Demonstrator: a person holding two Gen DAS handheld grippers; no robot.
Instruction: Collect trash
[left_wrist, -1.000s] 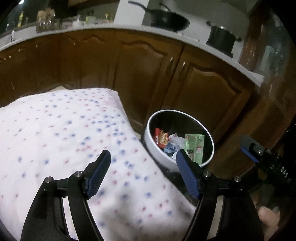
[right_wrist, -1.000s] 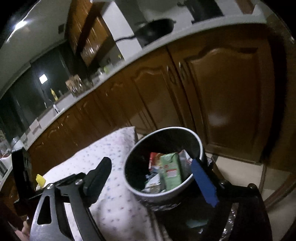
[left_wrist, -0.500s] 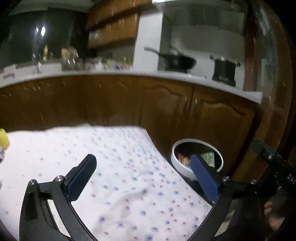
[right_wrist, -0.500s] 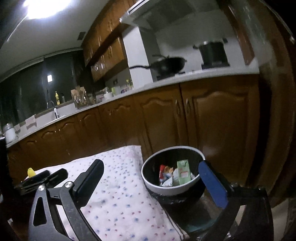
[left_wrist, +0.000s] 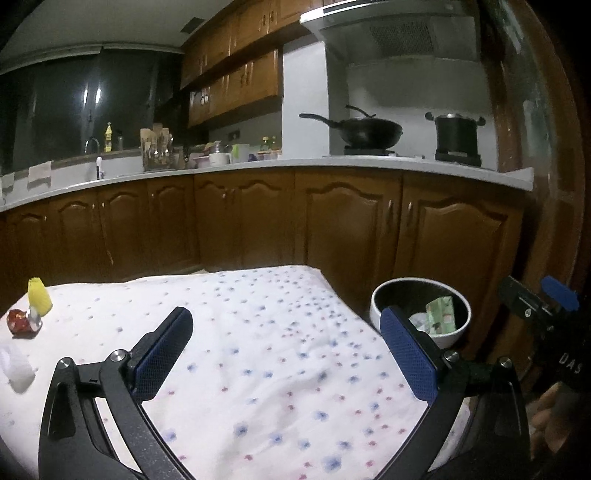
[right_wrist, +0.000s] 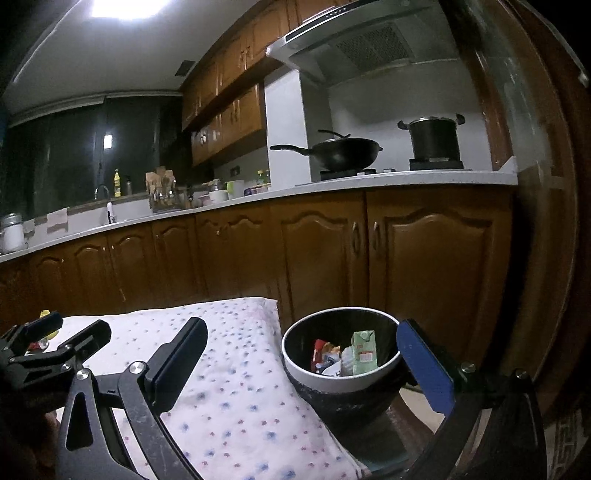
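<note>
A round bin with a white rim (left_wrist: 384, 295) (right_wrist: 295, 371) stands by the right end of the dotted tablecloth (left_wrist: 258, 332) (right_wrist: 236, 387). It holds a green carton (left_wrist: 439, 315) (right_wrist: 364, 352) and wrappers (right_wrist: 321, 350). On the cloth's far left lie a yellow piece (left_wrist: 38, 301), a red crumpled wrapper (left_wrist: 23, 323) and a white piece (left_wrist: 16, 369). My left gripper (left_wrist: 286, 350) is open and empty above the cloth. My right gripper (right_wrist: 303, 362) is open and empty, level with the bin.
Brown kitchen cabinets (left_wrist: 332, 221) run behind the table under a white counter (right_wrist: 369, 182). A wok (left_wrist: 365, 133) and a pot (left_wrist: 456, 134) sit on the stove. A dark wooden frame (right_wrist: 535, 221) stands at the right.
Both grippers have drawn back and tilted up from the bin. The bin now looks smaller and the cloth's left end with its trash has come into the left wrist view.
</note>
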